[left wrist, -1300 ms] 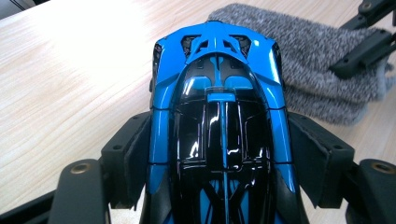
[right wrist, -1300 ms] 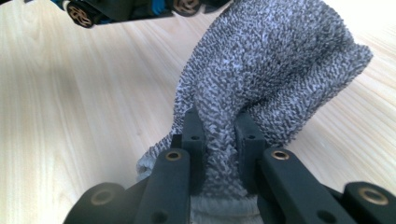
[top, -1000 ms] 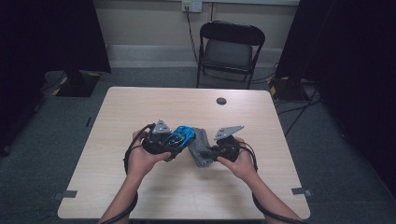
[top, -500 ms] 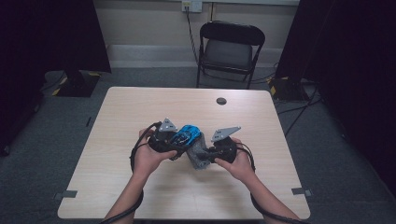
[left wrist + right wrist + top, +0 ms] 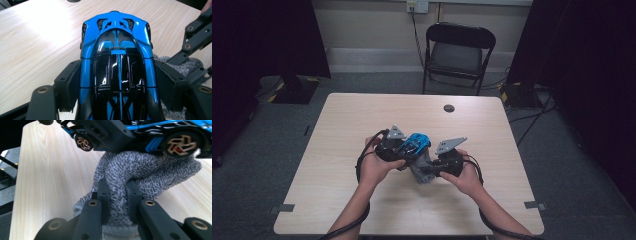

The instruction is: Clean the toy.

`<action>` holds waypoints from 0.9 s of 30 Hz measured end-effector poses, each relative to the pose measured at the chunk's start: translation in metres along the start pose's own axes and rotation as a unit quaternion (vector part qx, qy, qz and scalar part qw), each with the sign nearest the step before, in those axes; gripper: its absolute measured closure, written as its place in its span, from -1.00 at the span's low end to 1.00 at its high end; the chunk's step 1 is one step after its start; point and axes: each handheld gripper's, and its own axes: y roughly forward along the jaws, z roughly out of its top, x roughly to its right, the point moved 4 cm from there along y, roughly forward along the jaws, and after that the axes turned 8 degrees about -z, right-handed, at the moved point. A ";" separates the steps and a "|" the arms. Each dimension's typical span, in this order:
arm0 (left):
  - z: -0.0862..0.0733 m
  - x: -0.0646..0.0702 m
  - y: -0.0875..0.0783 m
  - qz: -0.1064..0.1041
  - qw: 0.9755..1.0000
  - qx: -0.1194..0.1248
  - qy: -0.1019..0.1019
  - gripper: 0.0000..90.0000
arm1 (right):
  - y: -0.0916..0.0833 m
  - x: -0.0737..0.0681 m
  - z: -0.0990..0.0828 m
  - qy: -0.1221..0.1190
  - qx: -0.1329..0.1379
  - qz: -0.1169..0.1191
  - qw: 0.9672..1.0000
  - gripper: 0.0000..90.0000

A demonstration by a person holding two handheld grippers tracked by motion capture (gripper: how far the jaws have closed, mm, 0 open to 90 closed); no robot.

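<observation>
From the high view, the left gripper point(image 5: 404, 150) and right gripper point(image 5: 432, 167) met over the middle of the table point(image 5: 337, 150), the blue toy car point(image 5: 416, 143) between them and a dark disc point(image 5: 449, 108) well apart. In the left gripper view the jaws clamped the car's point(image 5: 117, 65) flanks, its long axis running away along them. In the right gripper view the jaws pinched the grey cloth point(image 5: 140, 172) pressed up under the car's point(image 5: 155, 135) wheels.

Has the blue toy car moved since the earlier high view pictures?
Yes. The blue toy car shifted slightly toward the person, away from the black disc on the table.
</observation>
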 end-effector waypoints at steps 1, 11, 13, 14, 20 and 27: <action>0.000 0.000 0.001 0.000 1.000 0.001 -0.003 -0.37 | 0.000 -0.001 0.000 -0.001 0.000 -0.001 1.000 0.74; 0.004 0.002 0.007 -0.005 1.000 0.000 -0.007 -0.37 | 0.003 -0.006 -0.003 -0.005 0.003 0.005 1.000 0.74; 0.005 0.003 0.008 -0.006 1.000 -0.001 -0.006 -0.37 | 0.003 -0.008 -0.003 -0.004 0.003 0.007 1.000 0.74; 0.005 0.003 0.008 -0.006 1.000 -0.001 -0.006 -0.37 | 0.003 -0.008 -0.004 -0.004 0.004 0.008 1.000 0.74; 0.008 0.004 0.010 -0.009 1.000 0.002 -0.009 -0.37 | 0.006 -0.010 -0.004 -0.007 0.008 0.011 1.000 0.74; 0.011 0.005 0.012 -0.006 1.000 0.003 -0.005 -0.37 | 0.011 -0.024 -0.005 -0.022 0.005 0.024 0.999 0.74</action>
